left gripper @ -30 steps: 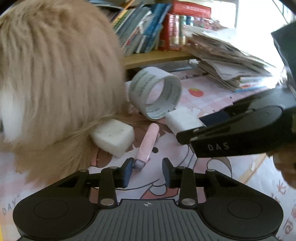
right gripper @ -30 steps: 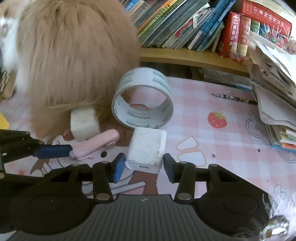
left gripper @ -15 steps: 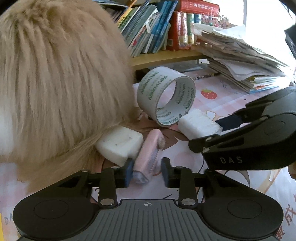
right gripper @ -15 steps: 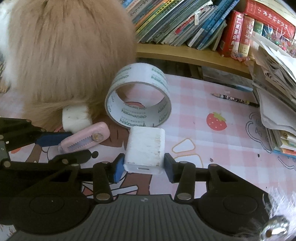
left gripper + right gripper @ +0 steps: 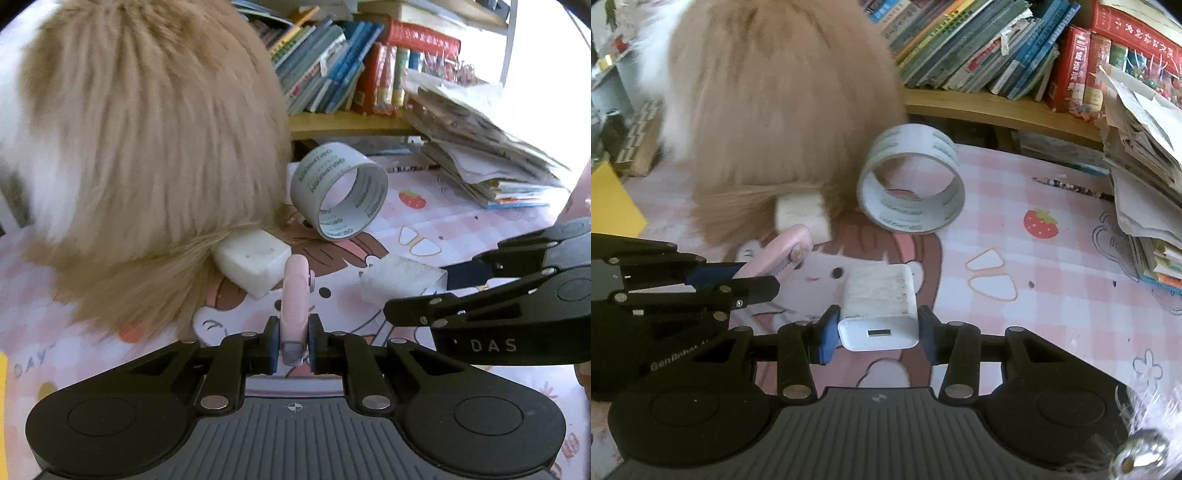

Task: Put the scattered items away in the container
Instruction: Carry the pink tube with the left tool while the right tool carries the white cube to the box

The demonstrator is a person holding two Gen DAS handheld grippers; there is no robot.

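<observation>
My left gripper [image 5: 291,341] is shut on a pink utility knife [image 5: 295,291], which points away along the fingers; it also shows in the right wrist view [image 5: 779,254]. My right gripper [image 5: 877,332] is shut on a white charger block [image 5: 877,306], lifted slightly off the pink cartoon mat [image 5: 1052,280]; it shows in the left wrist view [image 5: 402,278]. A white tape roll [image 5: 912,179] stands on edge further back. A second white block [image 5: 253,262] lies half under a fluffy tan cat [image 5: 147,147]. No container is in view.
The cat [image 5: 775,103] fills the left half of both views. A wooden shelf of books [image 5: 997,55] runs along the back. A tall pile of papers [image 5: 1145,158] sits at the right. A pencil [image 5: 1071,186] lies near the pile.
My left gripper moved forward and closed on the pink knife, turning it in line with the fingers. My right gripper closed on the white charger and raised it a little.
</observation>
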